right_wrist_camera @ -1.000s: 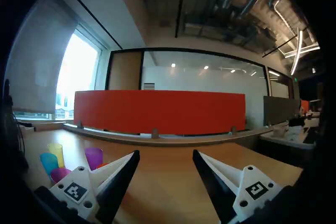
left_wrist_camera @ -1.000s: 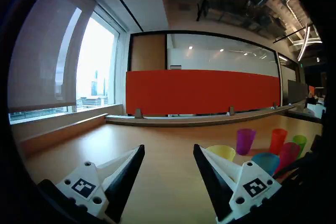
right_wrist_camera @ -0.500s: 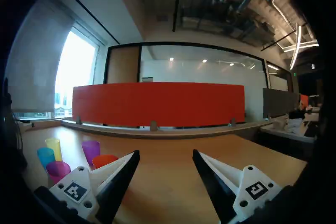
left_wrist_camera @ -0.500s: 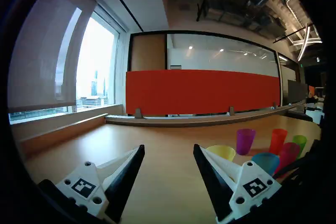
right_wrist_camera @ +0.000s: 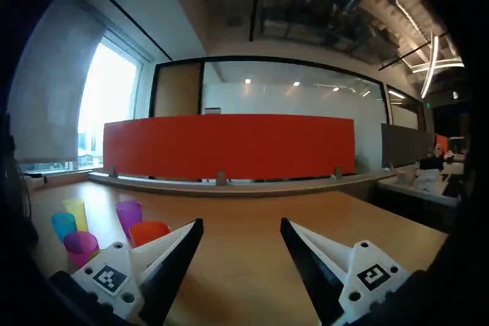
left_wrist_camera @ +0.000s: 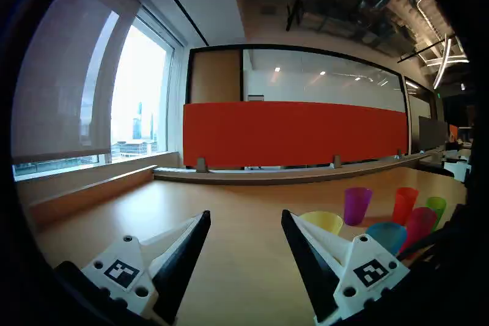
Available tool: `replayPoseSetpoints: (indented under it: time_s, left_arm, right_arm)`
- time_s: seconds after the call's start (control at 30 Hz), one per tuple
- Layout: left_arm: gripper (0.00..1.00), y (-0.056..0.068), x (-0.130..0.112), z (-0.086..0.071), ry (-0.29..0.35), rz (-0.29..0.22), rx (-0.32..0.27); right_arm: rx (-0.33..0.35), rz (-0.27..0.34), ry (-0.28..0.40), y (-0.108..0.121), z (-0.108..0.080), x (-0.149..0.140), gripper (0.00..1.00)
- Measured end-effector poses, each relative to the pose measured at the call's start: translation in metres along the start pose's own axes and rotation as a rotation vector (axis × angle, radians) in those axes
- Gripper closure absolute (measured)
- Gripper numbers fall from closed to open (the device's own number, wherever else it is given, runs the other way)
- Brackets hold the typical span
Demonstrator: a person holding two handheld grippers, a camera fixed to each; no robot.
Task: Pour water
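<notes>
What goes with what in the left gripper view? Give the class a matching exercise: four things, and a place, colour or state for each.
Things:
1. yellow cup
2. green cup
3. divider
4. left gripper

Descriptions:
A. open
B. red, across the back
C. rightmost cup in the picture
D. leftmost cup in the picture

Pairs: 1-D, 2-C, 3-B, 4-A

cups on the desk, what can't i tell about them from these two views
Water in any cup: both views look from low down, so the cup walls hide the insides.
Yellow cup, left gripper view: lower part hidden behind a finger of the left tool.
Orange cup, right gripper view: base hidden behind a finger of the right tool.
Green cup, left gripper view: partly behind the pink cup.
</notes>
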State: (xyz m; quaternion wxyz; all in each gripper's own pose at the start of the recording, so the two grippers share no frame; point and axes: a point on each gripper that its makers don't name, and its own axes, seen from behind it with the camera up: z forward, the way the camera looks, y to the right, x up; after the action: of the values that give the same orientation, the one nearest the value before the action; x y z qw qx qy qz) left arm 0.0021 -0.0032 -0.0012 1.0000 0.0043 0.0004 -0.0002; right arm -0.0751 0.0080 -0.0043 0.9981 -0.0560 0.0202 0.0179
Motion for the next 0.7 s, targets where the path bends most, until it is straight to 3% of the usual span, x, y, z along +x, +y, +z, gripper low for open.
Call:
replayPoseSetpoints:
  time_s: [0.7]
  left_arm:
    - [0.15,0.0006,0.0000,0.0002,0.000,0.000,0.000]
  right_arm:
    - [-0.008,-0.001,-0.021,0.0013,0.0007,-0.0040,0.02]
